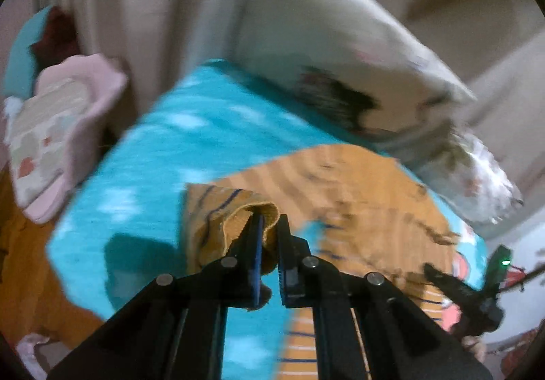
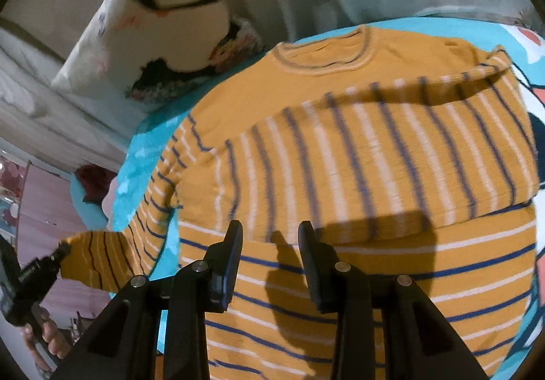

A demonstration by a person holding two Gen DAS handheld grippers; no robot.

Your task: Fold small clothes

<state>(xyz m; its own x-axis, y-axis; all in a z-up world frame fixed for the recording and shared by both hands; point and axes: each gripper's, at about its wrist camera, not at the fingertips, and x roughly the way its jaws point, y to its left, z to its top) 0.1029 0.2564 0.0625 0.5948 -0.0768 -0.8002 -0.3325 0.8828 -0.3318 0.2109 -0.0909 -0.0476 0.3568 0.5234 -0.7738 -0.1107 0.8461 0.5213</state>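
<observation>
A mustard-yellow sweater with blue and white stripes lies on a turquoise blanket, its right sleeve folded across the chest. My left gripper is shut on the cuff of the left sleeve and holds it lifted off the blanket; it also shows in the right wrist view, pinching the sleeve cuff. My right gripper is open and empty, just above the sweater's lower body. It shows small in the left wrist view.
A floral pillow lies along the far edge of the blanket, also in the right wrist view. A pile of folded pinkish clothes sits at the left. An orange cloth lies at the lower left.
</observation>
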